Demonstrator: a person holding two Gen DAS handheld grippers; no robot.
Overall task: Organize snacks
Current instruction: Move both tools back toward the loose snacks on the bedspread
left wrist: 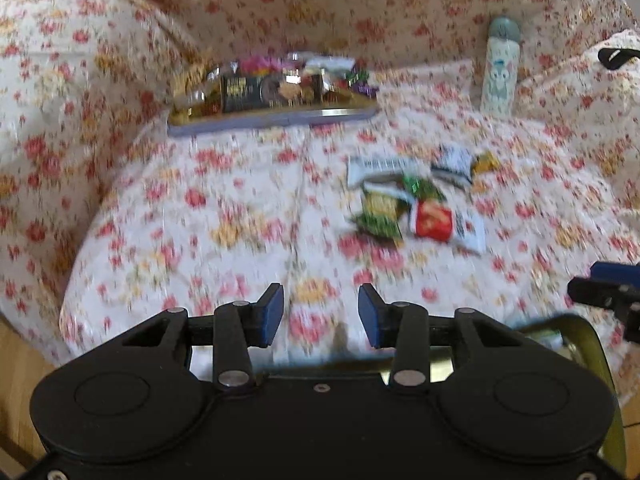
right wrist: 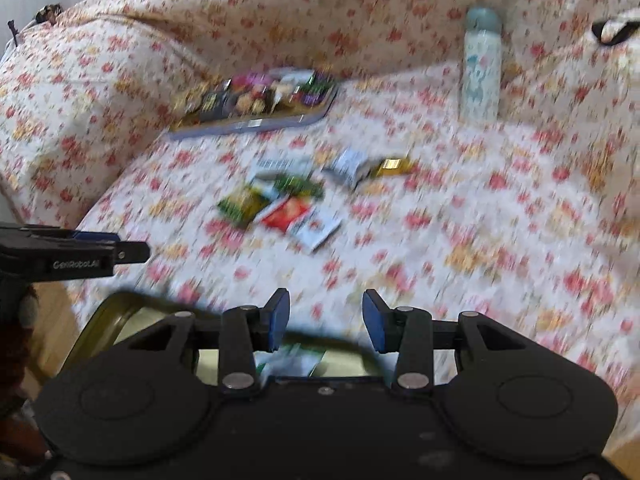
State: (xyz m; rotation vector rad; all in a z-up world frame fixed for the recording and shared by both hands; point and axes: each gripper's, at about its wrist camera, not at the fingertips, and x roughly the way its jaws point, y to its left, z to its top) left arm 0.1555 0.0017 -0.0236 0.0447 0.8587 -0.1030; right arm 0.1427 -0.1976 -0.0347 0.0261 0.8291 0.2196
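progress: I've got my left gripper point(left wrist: 320, 314) and right gripper point(right wrist: 326, 318) both released, empty | tray point(left wrist: 276, 114) far ahead looks filled | loose snack packets point(left wrist: 416, 200) ahead-right of my fingers still unsorted | tin point(right wrist: 108, 320) just under fingers

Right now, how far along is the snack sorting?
Done: a tray at the back already holds many snacks, and one packet lies in the near tin. In hand: nothing; both jaws stand open. Left: the loose packets on the floral cover.
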